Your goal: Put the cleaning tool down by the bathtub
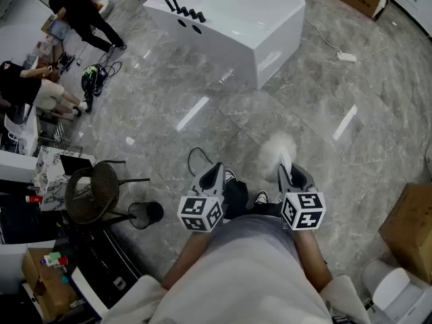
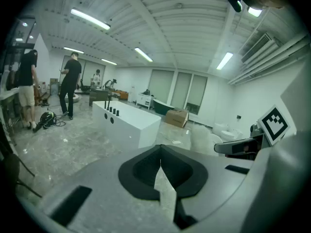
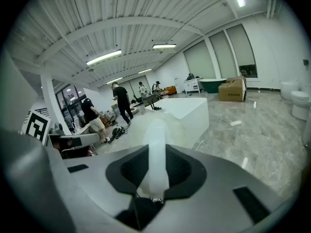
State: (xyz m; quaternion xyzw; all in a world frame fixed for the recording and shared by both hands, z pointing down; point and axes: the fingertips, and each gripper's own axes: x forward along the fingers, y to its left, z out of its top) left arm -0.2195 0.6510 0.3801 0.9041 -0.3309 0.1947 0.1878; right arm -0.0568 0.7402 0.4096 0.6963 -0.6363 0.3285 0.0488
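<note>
As the head view shows, the right gripper (image 1: 291,173) holds the cleaning tool (image 1: 277,148) at waist level, its fluffy white head over the marble floor (image 1: 169,106), well apart from the bathtub (image 1: 229,19). The left gripper (image 1: 214,175) is beside it.

Left gripper view: jaws pressed together, nothing between them.

Right gripper view: jaws clamped on the tool's white handle (image 3: 156,154).

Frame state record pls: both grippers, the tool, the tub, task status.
left gripper: jaws together, empty
right gripper: jaws shut on the duster's handle
duster: white, fluffy head pointing forward toward the bathtub
bathtub: white, freestanding, across the floor, well apart from the duster
task status: duster not yet put down
</note>
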